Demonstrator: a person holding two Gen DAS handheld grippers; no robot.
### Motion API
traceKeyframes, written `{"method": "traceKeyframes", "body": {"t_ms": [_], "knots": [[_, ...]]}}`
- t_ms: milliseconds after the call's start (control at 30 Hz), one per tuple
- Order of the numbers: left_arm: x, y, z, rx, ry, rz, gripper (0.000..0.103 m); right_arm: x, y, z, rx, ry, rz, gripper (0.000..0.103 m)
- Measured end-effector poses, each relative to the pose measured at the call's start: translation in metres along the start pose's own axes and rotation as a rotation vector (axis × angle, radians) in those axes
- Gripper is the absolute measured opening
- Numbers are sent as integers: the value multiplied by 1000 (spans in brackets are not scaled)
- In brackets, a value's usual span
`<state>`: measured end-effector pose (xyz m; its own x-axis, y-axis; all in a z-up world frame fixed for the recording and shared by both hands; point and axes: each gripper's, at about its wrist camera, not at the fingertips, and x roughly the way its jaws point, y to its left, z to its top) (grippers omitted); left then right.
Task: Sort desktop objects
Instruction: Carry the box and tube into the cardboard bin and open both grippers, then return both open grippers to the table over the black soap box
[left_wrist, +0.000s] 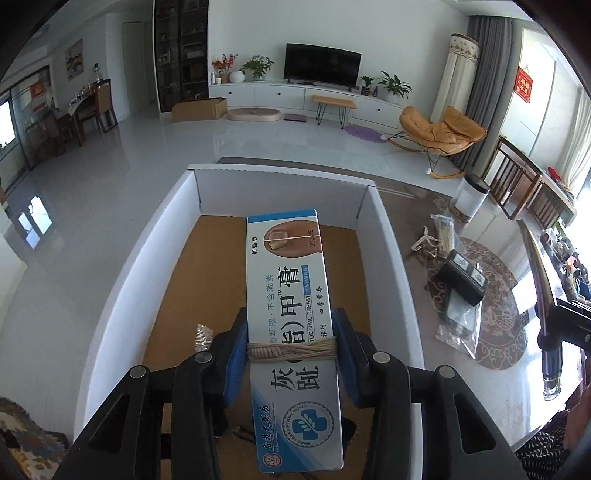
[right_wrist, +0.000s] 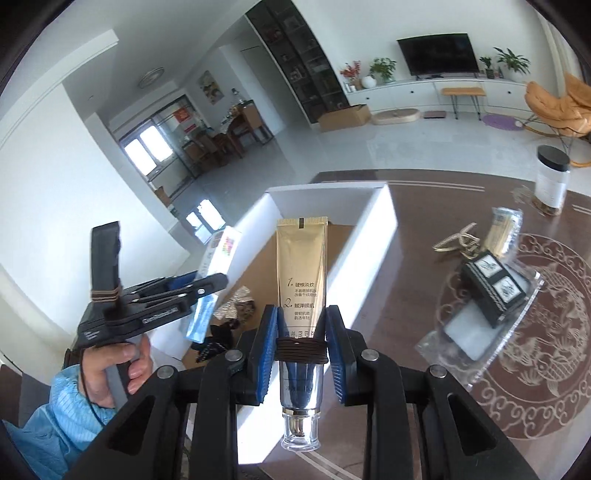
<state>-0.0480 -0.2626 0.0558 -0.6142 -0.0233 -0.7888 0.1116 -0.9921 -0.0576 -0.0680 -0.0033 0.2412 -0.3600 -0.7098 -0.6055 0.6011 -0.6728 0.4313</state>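
My left gripper (left_wrist: 290, 323) is shut on a white and blue nail cream carton (left_wrist: 288, 266), which hangs lengthwise over the brown floor of an open white cardboard box (left_wrist: 122, 280). My right gripper (right_wrist: 302, 319) is shut on a gold tube (right_wrist: 302, 258) with a clear cap, held just right of the white box's near wall (right_wrist: 365, 236). In the right wrist view a hand in a blue sleeve (right_wrist: 110, 373) holds the left gripper (right_wrist: 208, 284) with the carton (right_wrist: 218, 254) above the box's left side.
Foil wrappers (right_wrist: 236, 302) and dark small items (right_wrist: 218, 339) lie inside the box. On the dark patterned table (right_wrist: 406, 295) to the right are a black picture box (right_wrist: 493, 288), a clear plastic packet (right_wrist: 469, 339), a packet of sticks (right_wrist: 504, 229) and a black-lidded jar (right_wrist: 552, 181).
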Motion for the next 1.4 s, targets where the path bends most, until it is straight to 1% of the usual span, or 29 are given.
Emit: {"method": "traceKeyframes", "body": {"t_ms": [67, 133, 200, 333, 400, 433, 467, 500, 533, 567, 633, 667, 700, 767, 800, 867, 967, 1000, 1067, 1100, 1133, 1200, 1233, 1300, 1400], "knots": [[10, 14, 2, 5, 32, 41, 43, 34, 22, 9, -39, 11, 26, 27], [12, 23, -6, 4, 59, 60, 43, 72, 35, 13, -61, 44, 37, 27], [12, 32, -20, -8, 76, 75, 43, 108, 43, 9, -106, 75, 9, 27], [24, 50, -46, -58, 135, 81, 43, 161, 41, -10, -123, 145, -15, 27], [33, 51, -56, -60, 185, 112, 45, 177, 39, -18, -141, 155, -44, 28], [36, 50, -59, -58, 198, 134, 45, 181, 38, -21, -151, 157, -56, 30], [39, 48, -62, -55, 202, 164, 49, 182, 38, -22, -153, 164, -61, 43], [41, 46, -63, -52, 207, 204, 54, 179, 36, -23, -148, 163, -60, 62], [42, 43, -63, -49, 209, 243, 65, 171, 34, -23, -140, 142, -51, 70], [41, 39, -63, -46, 203, 272, 69, 160, 31, -22, -133, 111, -45, 78], [32, 27, -62, -33, 155, 288, 69, 133, 25, -24, -133, 48, -58, 80], [27, 18, -60, -22, 128, 281, 69, 117, 19, -25, -140, 16, -82, 84], [20, 6, -59, -9, 100, 273, 69, 102, 12, -27, -151, -16, -123, 90], [8, -23, -56, 24, 42, 244, 69, 69, -7, -38, -164, -87, -243, 98], [1, -40, -55, 42, 13, 214, 69, 53, -21, -45, -160, -121, -315, 102], [-11, -81, -56, 74, -32, 124, 71, 24, -56, -62, -134, -162, -489, 103], [-23, -150, -59, 117, -64, -55, 77, -9, -124, -94, -76, -124, -776, 103], [-26, -175, -62, 130, -69, -115, 79, -18, -146, -107, -53, -113, -847, 103], [-24, -226, -68, 165, -65, -209, 90, -36, -192, -125, 21, -87, -932, 103], [-20, -247, -73, 183, -61, -234, 90, -47, -214, -130, 88, -62, -947, 103], [-13, -267, -76, 197, -59, -246, 90, -55, -233, -132, 156, -46, -939, 103], [4, -296, -87, 214, -64, -246, 90, -79, -253, -143, 240, -78, -917, 103], [17, -308, -88, 227, -68, -224, 90, -84, -257, -147, 255, -95, -920, 103], [36, -318, -94, 250, -74, -146, 90, -86, -254, -156, 259, -107, -931, 103], [60, -311, -99, 255, -81, -66, 90, -78, -251, -167, 275, -93, -891, 103]]}}
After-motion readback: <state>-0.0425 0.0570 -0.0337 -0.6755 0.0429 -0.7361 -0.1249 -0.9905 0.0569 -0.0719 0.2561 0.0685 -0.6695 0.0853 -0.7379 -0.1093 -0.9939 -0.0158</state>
